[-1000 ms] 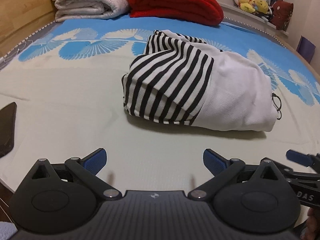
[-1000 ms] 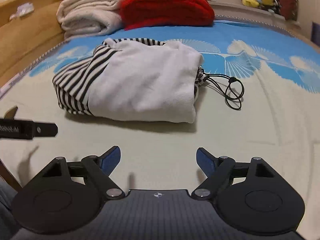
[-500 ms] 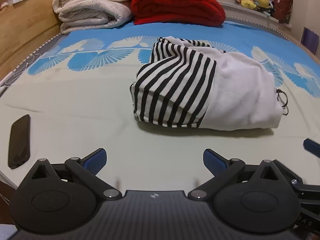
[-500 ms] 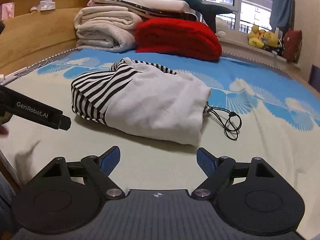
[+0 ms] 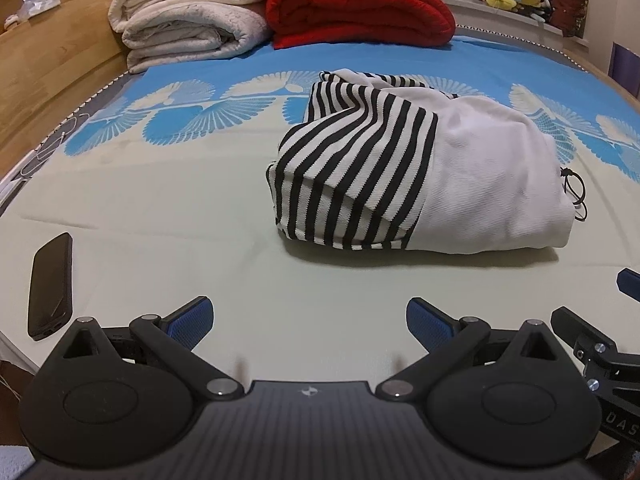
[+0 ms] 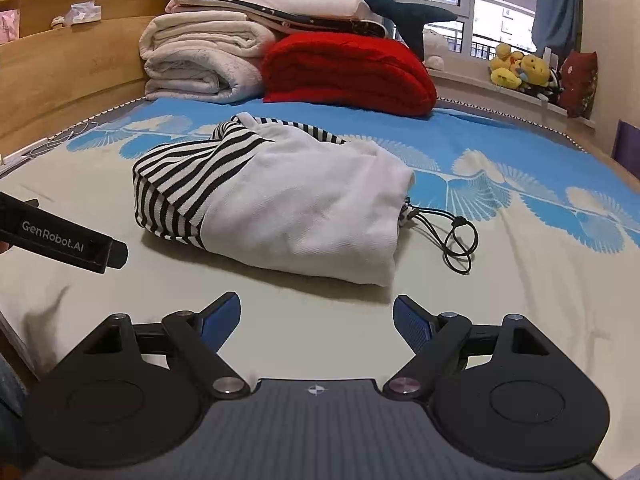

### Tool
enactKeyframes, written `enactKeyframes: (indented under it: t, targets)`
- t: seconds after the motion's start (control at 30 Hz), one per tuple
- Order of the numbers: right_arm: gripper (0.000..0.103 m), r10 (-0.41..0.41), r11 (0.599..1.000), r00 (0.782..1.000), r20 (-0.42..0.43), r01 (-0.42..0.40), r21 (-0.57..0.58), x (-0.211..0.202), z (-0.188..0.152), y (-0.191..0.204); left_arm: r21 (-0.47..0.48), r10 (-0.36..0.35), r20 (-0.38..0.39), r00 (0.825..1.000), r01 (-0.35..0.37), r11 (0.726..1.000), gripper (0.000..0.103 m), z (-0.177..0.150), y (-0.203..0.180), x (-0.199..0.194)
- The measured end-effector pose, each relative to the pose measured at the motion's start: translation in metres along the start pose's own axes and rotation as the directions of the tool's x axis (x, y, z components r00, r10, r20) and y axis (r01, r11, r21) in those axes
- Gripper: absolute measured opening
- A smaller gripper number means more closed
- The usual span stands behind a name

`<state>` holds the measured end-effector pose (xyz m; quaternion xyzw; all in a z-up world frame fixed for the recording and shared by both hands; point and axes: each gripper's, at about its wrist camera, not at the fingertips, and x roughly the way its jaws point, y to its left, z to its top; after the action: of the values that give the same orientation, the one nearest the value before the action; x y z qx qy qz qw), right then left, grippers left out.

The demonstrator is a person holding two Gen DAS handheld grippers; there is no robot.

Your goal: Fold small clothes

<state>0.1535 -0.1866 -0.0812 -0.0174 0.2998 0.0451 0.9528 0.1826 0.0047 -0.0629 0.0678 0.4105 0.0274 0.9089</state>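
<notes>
Ahead of both spread, empty tongs, left (image 5: pixel 308 318) and right (image 6: pixel 317 316), a folded striped garment (image 6: pixel 272 204) lies on the bed (image 6: pixel 520 280).

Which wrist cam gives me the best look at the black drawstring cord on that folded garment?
The right wrist view. There the drawstring cord lies fully exposed on the bedspread, looping out from the white end of the folded garment. The left wrist view shows only a short piece of the cord at the garment's far right edge; the rest is hidden behind the fabric.
</notes>
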Motion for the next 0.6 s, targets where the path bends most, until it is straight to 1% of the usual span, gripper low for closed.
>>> enactKeyframes:
  t: [0.6]
  targets:
    - [0.085,0.004,1.0,1.0,-0.022,-0.005,-0.006,0.0047,-0.0021,-0.0004,0.02,-0.003,0.0,1.0,0.003,1.0,0.103,-0.0001,-0.0041,0.0007]
